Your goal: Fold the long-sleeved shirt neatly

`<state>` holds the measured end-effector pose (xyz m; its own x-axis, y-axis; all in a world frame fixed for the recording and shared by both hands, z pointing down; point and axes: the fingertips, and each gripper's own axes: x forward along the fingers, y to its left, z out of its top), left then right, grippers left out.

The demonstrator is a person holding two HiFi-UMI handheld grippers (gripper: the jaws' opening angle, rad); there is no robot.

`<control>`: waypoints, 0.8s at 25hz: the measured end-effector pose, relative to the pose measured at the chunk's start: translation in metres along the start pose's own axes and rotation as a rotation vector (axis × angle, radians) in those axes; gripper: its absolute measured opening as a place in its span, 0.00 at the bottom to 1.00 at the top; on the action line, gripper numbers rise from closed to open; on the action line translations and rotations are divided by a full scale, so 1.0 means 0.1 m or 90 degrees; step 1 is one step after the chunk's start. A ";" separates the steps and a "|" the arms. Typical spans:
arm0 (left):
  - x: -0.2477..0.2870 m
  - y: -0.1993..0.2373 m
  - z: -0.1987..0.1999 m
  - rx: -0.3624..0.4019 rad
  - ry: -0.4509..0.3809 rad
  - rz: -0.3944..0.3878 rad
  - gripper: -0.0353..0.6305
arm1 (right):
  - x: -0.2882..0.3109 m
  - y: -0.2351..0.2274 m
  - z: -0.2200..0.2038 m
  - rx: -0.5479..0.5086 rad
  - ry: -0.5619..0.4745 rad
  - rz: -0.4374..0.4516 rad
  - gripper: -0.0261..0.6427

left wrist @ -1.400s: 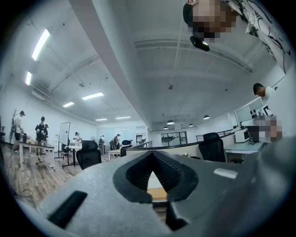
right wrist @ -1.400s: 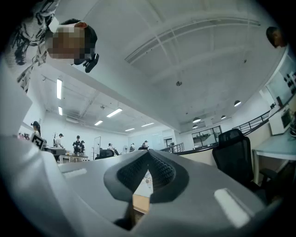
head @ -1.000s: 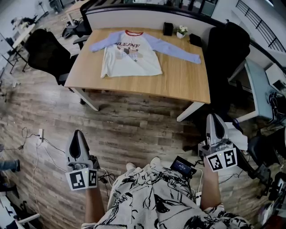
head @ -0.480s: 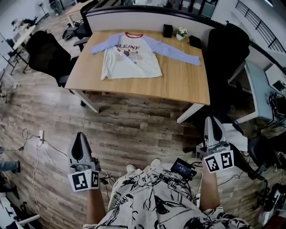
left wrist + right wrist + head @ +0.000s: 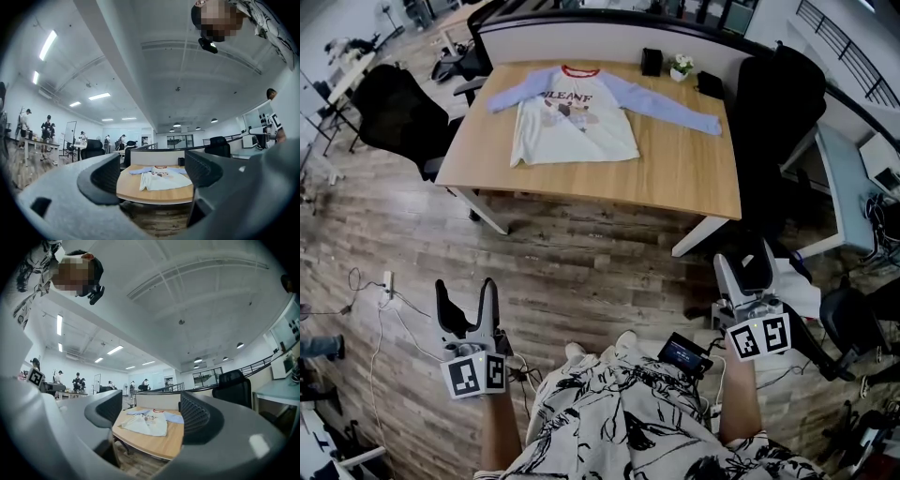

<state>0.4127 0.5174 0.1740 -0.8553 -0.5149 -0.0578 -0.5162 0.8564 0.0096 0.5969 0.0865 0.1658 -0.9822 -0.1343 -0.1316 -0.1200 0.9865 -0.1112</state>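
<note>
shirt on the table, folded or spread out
Spread out: the shirt lies flat on the table, front up, both sleeves stretched out sideways.

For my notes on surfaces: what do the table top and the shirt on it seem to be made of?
Table top: light wood or wood-look laminate, matte, with faint grain lines. Shirt: soft fabric, probably cotton knit, as it lies limp with small wrinkles.

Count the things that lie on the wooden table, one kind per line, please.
long-sleeved shirt: 1
small potted plant: 1
small black items: 2
Total: 4
</note>
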 end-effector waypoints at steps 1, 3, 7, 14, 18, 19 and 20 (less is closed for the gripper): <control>0.01 -0.02 -0.01 0.002 0.003 0.000 0.69 | 0.00 -0.02 -0.01 -0.001 0.003 0.002 0.61; 0.02 -0.08 -0.02 0.008 0.011 -0.001 0.70 | 0.01 -0.08 -0.04 0.006 0.004 0.003 0.61; 0.04 -0.18 -0.08 0.016 0.022 0.014 0.70 | 0.07 -0.22 -0.13 0.025 0.008 0.015 0.61; 0.21 -0.18 -0.24 0.028 0.045 0.029 0.71 | 0.35 -0.34 -0.30 0.026 0.028 0.034 0.61; 0.55 0.03 -0.38 0.027 0.051 0.031 0.72 | 0.66 -0.34 -0.42 0.013 0.041 0.024 0.60; 0.67 0.10 -0.41 0.026 0.051 0.029 0.72 | 0.75 -0.32 -0.45 0.009 0.045 0.020 0.60; 0.80 0.17 -0.44 0.023 0.051 0.025 0.73 | 0.85 -0.31 -0.47 0.005 0.049 0.016 0.60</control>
<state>0.3338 0.4893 0.2131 -0.8763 -0.4813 0.0221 -0.4817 0.8759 -0.0265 0.5105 0.0486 0.2042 -0.9931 -0.1022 -0.0581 -0.0949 0.9886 -0.1170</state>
